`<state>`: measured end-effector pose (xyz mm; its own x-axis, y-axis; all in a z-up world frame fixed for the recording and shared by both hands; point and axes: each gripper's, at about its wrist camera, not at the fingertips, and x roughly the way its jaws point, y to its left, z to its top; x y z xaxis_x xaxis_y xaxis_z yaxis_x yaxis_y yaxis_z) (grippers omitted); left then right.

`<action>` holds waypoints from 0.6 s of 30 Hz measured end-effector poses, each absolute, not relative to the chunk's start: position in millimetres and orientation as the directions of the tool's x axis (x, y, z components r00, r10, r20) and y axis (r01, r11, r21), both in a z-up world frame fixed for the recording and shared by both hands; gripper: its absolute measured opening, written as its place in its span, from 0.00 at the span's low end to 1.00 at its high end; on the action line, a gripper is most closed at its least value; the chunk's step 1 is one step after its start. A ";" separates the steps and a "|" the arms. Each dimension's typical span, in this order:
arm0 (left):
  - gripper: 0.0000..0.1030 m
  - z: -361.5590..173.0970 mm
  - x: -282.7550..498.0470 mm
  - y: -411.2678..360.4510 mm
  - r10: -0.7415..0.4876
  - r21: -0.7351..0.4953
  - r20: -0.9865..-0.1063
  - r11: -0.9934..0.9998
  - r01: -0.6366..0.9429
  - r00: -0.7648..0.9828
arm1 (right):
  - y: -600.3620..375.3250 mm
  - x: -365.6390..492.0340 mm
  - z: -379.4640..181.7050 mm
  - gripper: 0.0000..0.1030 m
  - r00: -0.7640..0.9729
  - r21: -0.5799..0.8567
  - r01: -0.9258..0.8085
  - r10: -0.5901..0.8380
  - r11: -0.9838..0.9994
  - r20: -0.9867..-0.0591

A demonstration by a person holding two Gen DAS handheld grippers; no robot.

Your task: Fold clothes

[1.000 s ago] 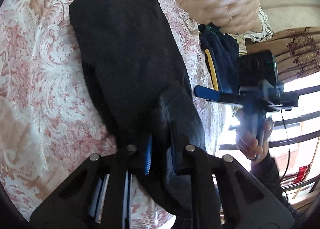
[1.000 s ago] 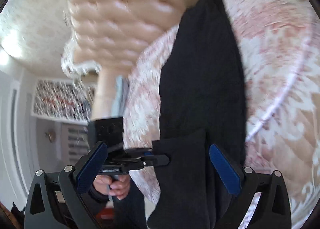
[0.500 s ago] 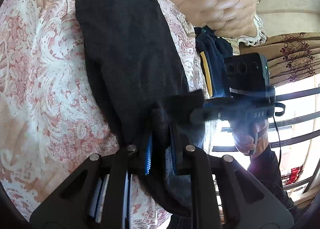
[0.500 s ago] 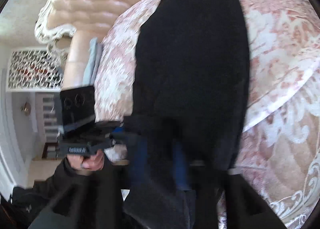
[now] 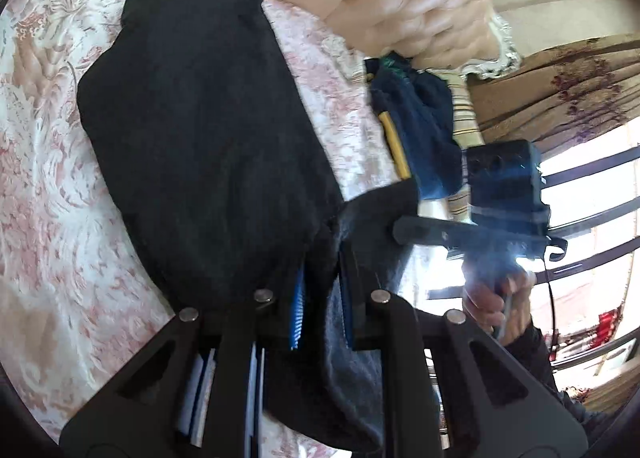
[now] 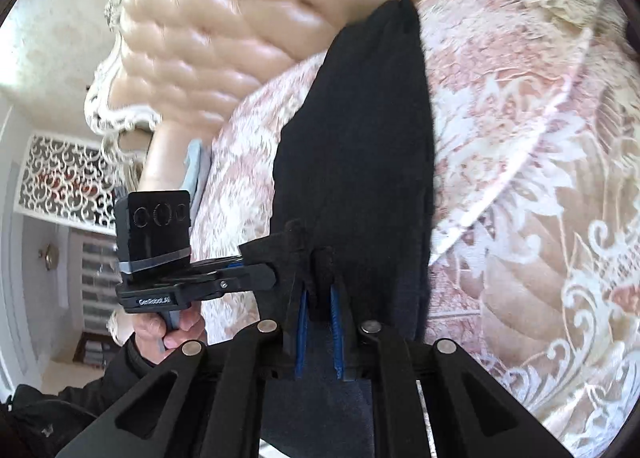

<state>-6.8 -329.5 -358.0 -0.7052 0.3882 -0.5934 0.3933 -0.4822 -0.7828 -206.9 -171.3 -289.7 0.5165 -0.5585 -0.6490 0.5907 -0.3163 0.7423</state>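
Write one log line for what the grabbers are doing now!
left gripper: shut on black garment | right gripper: just closed on it | bed: garment's far end resting

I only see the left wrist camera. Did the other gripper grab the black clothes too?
Observer: Yes. In the right wrist view, the right gripper has just been closing its fingers, and they now pinch the black garment by its edge.
Operator: What's on that side of the room?
Observer: A white lattice screen stands beyond the headboard.
Operator: Who's holding my gripper?
Observer: A hand in a dark sleeve grips the handle of the left gripper.
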 end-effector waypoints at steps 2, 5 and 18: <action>0.17 -362.0 -5.7 -328.5 0.377 -0.773 -0.607 -0.483 0.411 -0.699 | -172.6 -205.2 -300.3 0.10 0.506 0.729 0.596 -0.546 -0.338 -0.667; 0.19 -367.3 -3.1 -329.0 0.352 -0.757 -0.629 -0.480 0.443 -0.693 | -176.7 -207.4 -314.5 0.10 0.494 0.715 0.596 -0.534 -0.366 -0.686; 0.51 -315.7 48.5 -313.2 0.290 -0.777 -0.541 -0.531 0.337 -0.790 | -141.4 -210.5 -264.6 0.60 0.392 0.664 0.662 -0.594 -0.349 -0.702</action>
